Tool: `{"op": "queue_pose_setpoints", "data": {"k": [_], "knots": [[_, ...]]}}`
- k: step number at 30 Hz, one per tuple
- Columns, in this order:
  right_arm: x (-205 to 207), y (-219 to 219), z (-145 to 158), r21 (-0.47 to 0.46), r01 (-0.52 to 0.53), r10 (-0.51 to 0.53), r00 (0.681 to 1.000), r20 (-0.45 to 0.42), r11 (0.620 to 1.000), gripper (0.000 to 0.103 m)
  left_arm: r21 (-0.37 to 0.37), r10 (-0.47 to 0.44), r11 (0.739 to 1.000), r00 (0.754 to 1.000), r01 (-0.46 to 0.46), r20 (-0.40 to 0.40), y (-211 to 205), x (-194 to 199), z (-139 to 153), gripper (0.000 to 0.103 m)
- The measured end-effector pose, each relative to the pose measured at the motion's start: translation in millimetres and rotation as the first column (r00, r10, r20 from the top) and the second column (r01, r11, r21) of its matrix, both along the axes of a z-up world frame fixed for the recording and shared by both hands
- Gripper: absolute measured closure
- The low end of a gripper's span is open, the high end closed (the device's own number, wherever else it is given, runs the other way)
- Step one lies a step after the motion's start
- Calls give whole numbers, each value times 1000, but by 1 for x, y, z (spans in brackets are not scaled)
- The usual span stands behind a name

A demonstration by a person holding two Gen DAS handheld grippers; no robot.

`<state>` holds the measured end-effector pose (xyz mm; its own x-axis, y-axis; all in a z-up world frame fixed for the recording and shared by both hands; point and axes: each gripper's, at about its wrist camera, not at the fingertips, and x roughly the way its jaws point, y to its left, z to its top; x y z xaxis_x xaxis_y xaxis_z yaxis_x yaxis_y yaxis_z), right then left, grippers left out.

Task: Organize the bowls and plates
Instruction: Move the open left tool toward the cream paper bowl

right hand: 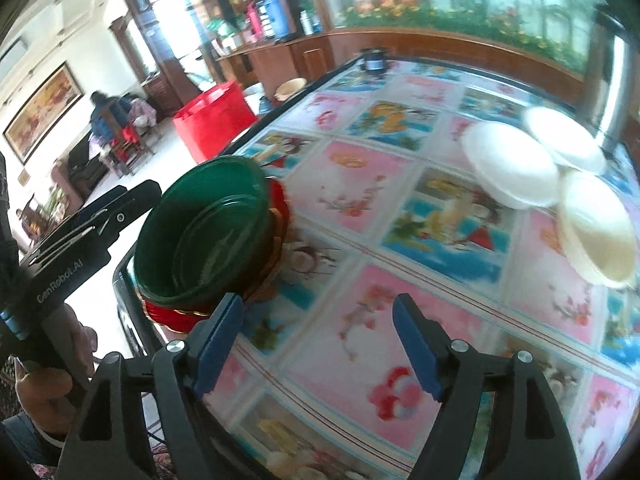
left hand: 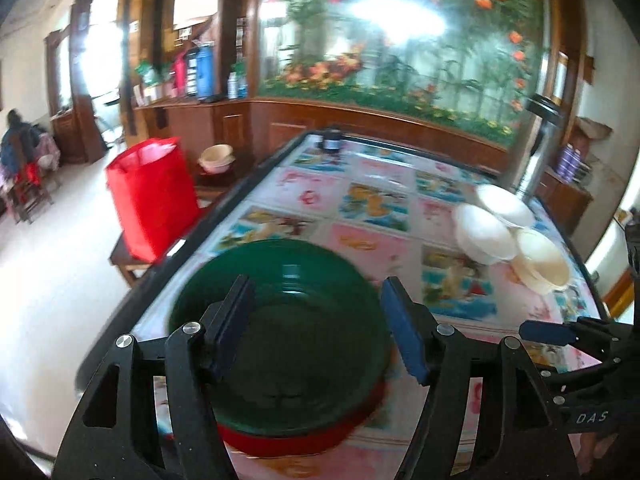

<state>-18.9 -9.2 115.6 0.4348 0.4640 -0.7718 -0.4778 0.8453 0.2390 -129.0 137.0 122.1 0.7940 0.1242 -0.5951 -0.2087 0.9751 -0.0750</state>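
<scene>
Hovering left claw (left hand: 316,312) open above green bowl (left hand: 280,328), untouched

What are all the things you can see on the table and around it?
Green bowl: one, dark green, near table corner, stacked on red dishes.
Red dishes: count unclear, red with gold trim, under the green bowl.
White dishes: three, white to cream, overlapping at the table's far right side.
Table: one, colourful picture cloth, dark edge.
Dark jar: one, at the table's far edge.
Red bag: one, on a low stool beside the table.
Cream basin: one, behind the bag.
Seated person: one, far off.
Left hand-held gripper: black with blue pads, open above the bowl.
Right hand-held gripper: open, empty, over the cloth.
</scene>
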Motion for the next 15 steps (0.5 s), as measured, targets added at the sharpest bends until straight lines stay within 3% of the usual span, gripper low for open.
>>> {"op": "queue_pose_setpoints", "data": {"k": [15], "knots": [[-1,-119,2,43,245,-245,969,-3,969,24,22,-205,978,978,206,-25,-98,39,-5,36]]}}
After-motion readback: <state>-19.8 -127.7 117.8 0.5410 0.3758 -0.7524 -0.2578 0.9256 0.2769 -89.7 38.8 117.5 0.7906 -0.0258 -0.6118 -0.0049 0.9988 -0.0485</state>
